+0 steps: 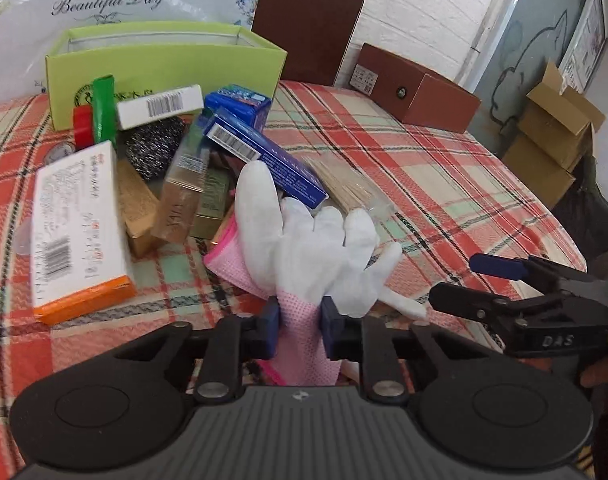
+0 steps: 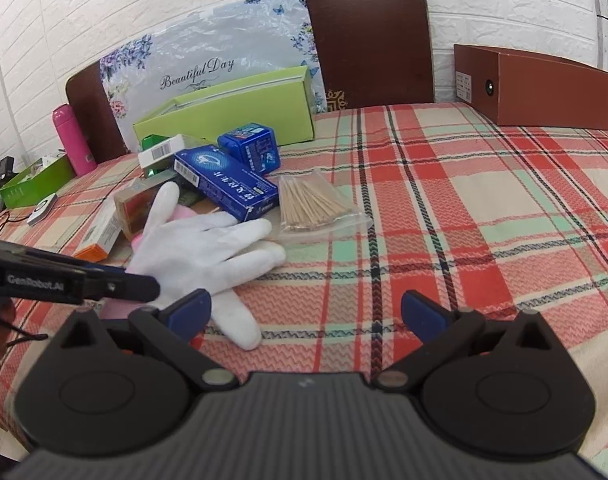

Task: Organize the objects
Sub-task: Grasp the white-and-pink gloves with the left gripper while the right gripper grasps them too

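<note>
My left gripper (image 1: 300,326) is shut on the pink cuff of a white glove (image 1: 316,256), whose fingers lie spread toward a pile of boxes. The glove also shows in the right wrist view (image 2: 208,252), lying on the plaid cloth. My right gripper (image 2: 306,312) is open and empty, just right of the glove; it shows at the right in the left wrist view (image 1: 460,284). A long blue box (image 1: 264,156) lies beyond the glove, beside a clear bag of toothpicks (image 2: 310,204). An open lime-green box (image 1: 164,68) stands behind the pile.
The pile holds a white-and-orange box (image 1: 78,232), gold boxes (image 1: 180,204), a steel scourer (image 1: 154,146), a small blue box (image 2: 250,146) and a green tube (image 1: 103,108). A brown box (image 2: 536,88) stands at the back right. A pink bottle (image 2: 70,138) stands far left.
</note>
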Demonstrator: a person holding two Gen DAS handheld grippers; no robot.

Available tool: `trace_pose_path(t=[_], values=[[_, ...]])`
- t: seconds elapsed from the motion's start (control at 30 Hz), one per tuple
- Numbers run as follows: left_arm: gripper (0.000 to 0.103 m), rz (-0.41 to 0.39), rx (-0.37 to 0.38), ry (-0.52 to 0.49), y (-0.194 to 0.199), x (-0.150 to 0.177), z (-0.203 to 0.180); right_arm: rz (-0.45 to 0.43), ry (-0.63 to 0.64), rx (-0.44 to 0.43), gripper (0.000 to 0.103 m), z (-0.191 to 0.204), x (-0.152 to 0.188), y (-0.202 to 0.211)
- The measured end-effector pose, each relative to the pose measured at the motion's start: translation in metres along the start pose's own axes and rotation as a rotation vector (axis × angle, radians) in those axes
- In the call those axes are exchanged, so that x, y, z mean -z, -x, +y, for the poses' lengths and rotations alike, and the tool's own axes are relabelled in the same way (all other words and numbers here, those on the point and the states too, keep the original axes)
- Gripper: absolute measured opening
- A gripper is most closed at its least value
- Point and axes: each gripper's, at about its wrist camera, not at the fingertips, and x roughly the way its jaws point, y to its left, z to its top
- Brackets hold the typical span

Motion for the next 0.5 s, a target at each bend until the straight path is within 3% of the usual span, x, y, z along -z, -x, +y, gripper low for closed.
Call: trace_pose_path(t=[0.3,0.5], values=[[0.017,-0.012,-0.162,-0.007,0.045,0.013,0.036,0.015,0.118,-0.076,0.103,0.028,-0.005,-0.021],[0.026,-0.04,-0.192,-0.026,0.05,0.0,0.047,-0.009,0.235,-0.126,0.103,0.054,-0.012,-0.042]])
